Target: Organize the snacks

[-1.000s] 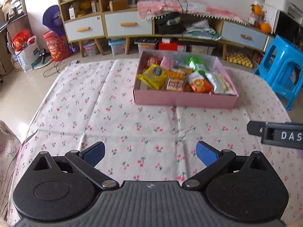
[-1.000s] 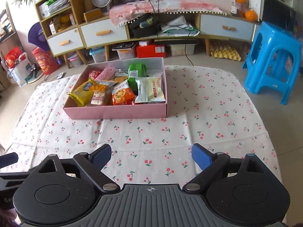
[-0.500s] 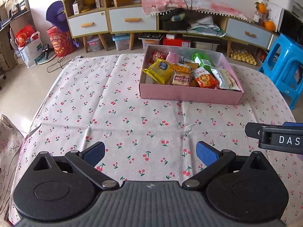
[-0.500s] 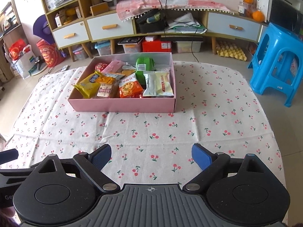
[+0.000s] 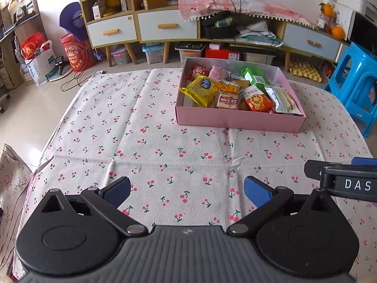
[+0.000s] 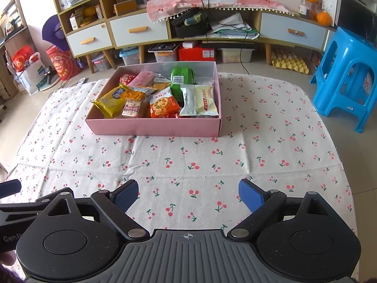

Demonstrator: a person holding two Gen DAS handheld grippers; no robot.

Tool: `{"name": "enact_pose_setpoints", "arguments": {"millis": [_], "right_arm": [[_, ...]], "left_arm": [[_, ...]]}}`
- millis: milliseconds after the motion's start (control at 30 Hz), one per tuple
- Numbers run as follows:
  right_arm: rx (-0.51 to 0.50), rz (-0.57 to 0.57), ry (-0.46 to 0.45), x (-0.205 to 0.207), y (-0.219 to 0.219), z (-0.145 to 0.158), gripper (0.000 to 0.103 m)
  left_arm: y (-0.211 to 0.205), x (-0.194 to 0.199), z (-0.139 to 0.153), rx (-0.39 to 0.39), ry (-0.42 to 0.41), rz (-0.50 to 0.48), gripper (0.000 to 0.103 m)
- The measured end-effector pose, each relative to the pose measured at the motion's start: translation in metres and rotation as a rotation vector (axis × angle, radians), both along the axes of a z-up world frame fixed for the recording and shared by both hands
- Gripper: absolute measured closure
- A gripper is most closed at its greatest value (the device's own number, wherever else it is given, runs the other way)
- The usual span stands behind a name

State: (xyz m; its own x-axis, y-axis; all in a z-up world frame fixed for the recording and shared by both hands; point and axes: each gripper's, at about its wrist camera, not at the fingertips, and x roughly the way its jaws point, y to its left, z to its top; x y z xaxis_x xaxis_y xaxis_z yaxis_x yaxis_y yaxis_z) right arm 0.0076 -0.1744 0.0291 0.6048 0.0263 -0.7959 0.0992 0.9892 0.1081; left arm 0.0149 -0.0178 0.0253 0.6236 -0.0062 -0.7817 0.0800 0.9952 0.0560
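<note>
A pink box (image 5: 238,120) (image 6: 153,127) stands on the far half of the cherry-print tablecloth (image 5: 146,146) (image 6: 212,155). It holds several snack packs: a yellow pack (image 5: 200,89) (image 6: 110,100), an orange-red pack (image 5: 258,99) (image 6: 162,106), a green pack (image 5: 255,76) (image 6: 181,77) and a pale pack (image 5: 284,101) (image 6: 200,99). My left gripper (image 5: 187,191) is open and empty above the cloth's near side. My right gripper (image 6: 188,194) is open and empty, beside the left one; it also shows in the left wrist view (image 5: 344,181).
A blue plastic stool (image 5: 355,85) (image 6: 348,75) stands at the table's right. A long low cabinet with drawers (image 5: 165,26) (image 6: 139,30) runs along the back wall. Bags (image 5: 37,56) sit on the floor at the left.
Both grippers have drawn back and risen a little, so the box looks lower and more of the room shows. Both stay open and empty.
</note>
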Motion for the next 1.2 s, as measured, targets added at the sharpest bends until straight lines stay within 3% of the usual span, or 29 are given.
{"name": "enact_pose_setpoints", "arguments": {"millis": [1200], "right_arm": [[-0.002,0.008,0.004,-0.0006,0.0060,-0.0003,0.009]], "left_arm": [[0.0032,0.0037,0.0064,-0.015,-0.016,0.008,0.000]]}}
